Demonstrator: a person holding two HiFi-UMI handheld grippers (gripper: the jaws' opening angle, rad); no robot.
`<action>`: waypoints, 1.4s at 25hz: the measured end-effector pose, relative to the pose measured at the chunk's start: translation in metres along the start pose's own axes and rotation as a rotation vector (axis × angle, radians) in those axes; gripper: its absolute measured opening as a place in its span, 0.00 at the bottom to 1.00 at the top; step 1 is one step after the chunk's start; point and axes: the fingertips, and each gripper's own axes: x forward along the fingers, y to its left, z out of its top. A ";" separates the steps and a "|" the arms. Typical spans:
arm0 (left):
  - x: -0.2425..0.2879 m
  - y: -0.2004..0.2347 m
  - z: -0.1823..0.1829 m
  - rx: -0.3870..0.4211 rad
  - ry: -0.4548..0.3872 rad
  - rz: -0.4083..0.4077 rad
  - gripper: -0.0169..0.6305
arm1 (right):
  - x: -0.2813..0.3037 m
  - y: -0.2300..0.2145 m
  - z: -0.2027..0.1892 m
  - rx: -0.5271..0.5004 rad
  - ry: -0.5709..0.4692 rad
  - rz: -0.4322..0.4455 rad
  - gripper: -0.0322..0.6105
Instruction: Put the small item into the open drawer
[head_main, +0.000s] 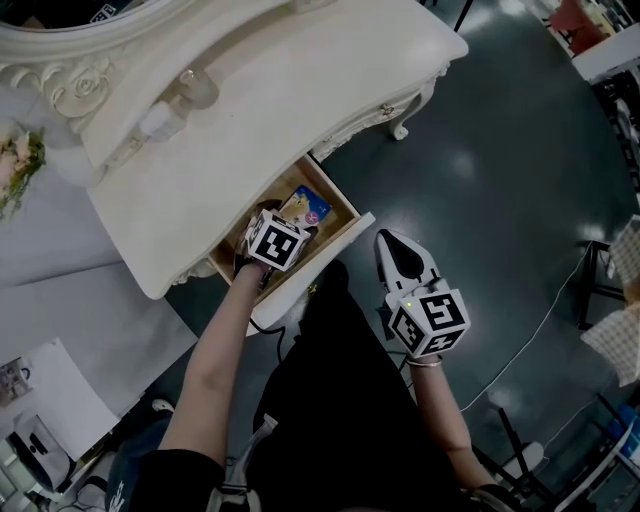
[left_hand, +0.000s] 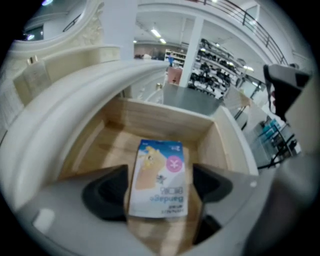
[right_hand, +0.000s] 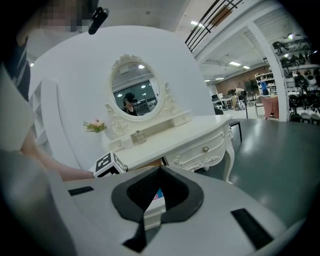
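The left gripper (left_hand: 160, 187) clasps a blue-and-white bandage packet (left_hand: 159, 175) inside the open wooden drawer (left_hand: 165, 119). The right gripper (right_hand: 159, 172) is clenched and empty.

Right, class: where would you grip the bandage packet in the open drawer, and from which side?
Across its long edges, near the front end, coming in over the front of the drawer. The bandage packet sits lengthwise, face up in the drawer, so the flat face gives nothing to pinch, and the dressing table overhangs the back. The left gripper straddles it that way.
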 end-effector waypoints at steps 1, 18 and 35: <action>-0.005 0.000 0.004 -0.002 -0.017 0.007 0.65 | -0.001 0.001 0.001 -0.003 -0.004 0.003 0.05; -0.131 -0.013 0.061 -0.028 -0.375 0.091 0.47 | -0.009 0.043 0.030 -0.072 -0.089 0.054 0.05; -0.256 0.000 0.041 -0.200 -0.709 0.199 0.26 | -0.036 0.092 0.050 -0.162 -0.174 0.078 0.05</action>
